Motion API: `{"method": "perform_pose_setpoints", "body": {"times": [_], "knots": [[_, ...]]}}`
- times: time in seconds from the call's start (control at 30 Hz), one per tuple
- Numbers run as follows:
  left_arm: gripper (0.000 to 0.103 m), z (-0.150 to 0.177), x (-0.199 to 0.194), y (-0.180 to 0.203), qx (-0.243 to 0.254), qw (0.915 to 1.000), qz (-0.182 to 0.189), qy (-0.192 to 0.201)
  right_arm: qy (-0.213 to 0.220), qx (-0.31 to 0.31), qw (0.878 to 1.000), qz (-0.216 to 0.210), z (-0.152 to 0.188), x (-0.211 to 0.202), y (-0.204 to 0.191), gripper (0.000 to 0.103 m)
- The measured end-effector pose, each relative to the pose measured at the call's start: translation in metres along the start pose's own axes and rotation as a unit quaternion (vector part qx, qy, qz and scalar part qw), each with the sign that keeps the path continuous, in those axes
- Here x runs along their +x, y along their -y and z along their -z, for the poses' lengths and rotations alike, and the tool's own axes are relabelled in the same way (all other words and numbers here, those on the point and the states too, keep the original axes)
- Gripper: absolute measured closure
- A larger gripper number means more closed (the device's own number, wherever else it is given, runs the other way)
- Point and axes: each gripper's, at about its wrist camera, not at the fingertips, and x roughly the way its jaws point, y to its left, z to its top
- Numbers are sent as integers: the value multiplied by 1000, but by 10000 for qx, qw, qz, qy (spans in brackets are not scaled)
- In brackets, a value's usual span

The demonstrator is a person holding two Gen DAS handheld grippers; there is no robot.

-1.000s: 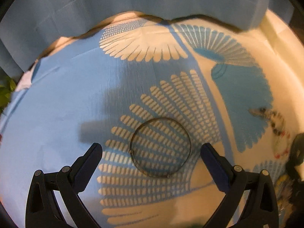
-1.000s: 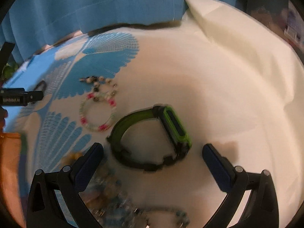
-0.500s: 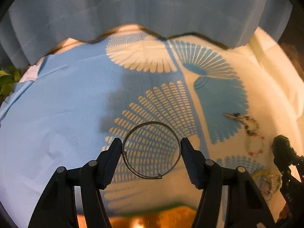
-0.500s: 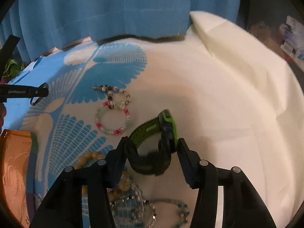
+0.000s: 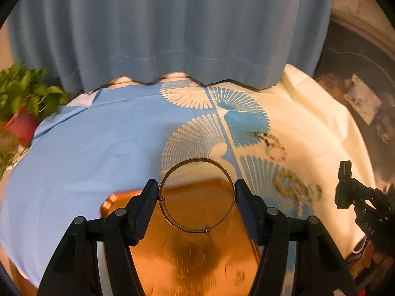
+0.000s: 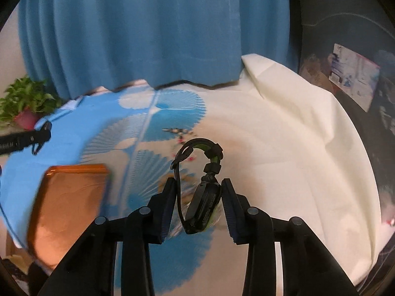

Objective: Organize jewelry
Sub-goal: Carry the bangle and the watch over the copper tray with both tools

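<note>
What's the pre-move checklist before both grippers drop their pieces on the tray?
1. Left gripper grip on the metal bangle: ok, pinched across its width between both pads.
2. Right gripper grip on the green-and-black watch: ok, its jaws have just been closing on it; the strap loops up above the pads.
3. Both pieces off the tablecloth: ok, both lifted.
4. Copper tray under the bangle: ok, directly below in the left wrist view.
5. Tray under the watch: not ok, it lies off to the left in the right wrist view.
6. Free room on the tray: cannot tell, only partly visible and blurred.
</note>
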Motion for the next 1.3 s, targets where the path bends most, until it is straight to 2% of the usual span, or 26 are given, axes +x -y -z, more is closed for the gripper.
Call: {"method": "perform_pose_setpoints", "body": {"times": [0.17, 0.3, 0.63, 0.9, 1.3], "knots": [[44, 57, -62, -9, -88, 9996, -142, 214, 54, -73, 9997, -214, 34, -56, -29, 65], [44, 101, -96, -17, -115, 9990, -273, 321, 55, -204, 9990, -398, 68, -97, -56, 65], [44, 191, -141, -22, -253, 9980, -451, 356, 83, -399, 9957, -833, 137, -166, -109, 65], [44, 219, -155, -15, -146, 9977, -534, 390, 72, -622, 9929, -1007, 167, -193, -135, 65], [44, 223, -152, -21, -229, 9978, -533, 321, -41, -791, 9915, -1035, 170, -188, -154, 65]]}}
